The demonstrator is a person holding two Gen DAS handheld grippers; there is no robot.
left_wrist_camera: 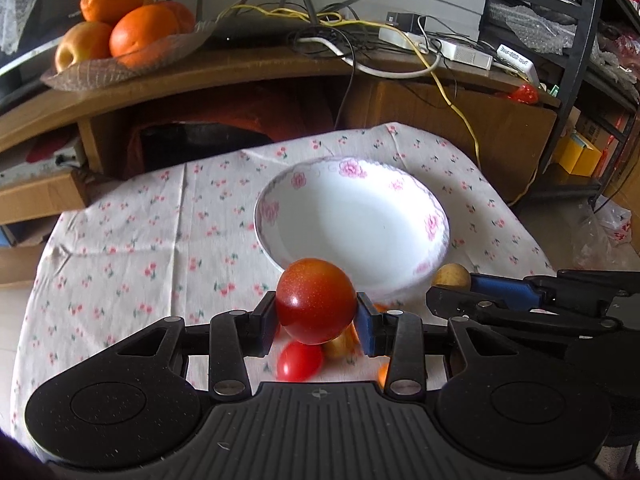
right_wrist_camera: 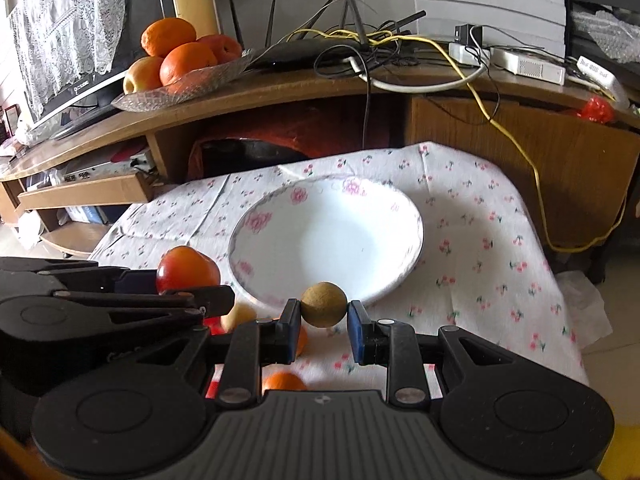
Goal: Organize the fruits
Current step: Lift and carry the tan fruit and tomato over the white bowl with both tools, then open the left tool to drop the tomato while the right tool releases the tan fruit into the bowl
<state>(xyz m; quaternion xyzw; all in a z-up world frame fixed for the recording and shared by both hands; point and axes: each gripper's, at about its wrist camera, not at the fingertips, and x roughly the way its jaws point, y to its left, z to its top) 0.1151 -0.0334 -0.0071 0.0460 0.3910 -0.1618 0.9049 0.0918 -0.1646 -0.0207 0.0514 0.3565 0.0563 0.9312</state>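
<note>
Red fruit [left_wrist_camera: 315, 306] clamped in L gripper [left_wrist_camera: 316, 322]; R gripper [right_wrist_camera: 323, 322] pinches brown, maybe longan [right_wrist_camera: 323, 304].

red apple [left_wrist_camera: 315, 306] held aloft, small tan fruit [right_wrist_camera: 323, 304] held, white bowl [left_wrist_camera: 436, 216] empty

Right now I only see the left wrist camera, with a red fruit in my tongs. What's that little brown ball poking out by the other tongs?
Observer: The right wrist view shows it whole: a round brown fruit pinched between both pads of the right tongs.
Child: Is it over the bowl yet?
Observer: Only at the edge. In that view it overlaps the near rim of the bowl; the white middle lies beyond it.
Child: Anything under it?
Observer: A small orange fruit lies on the cloth beneath those tongs.
</note>
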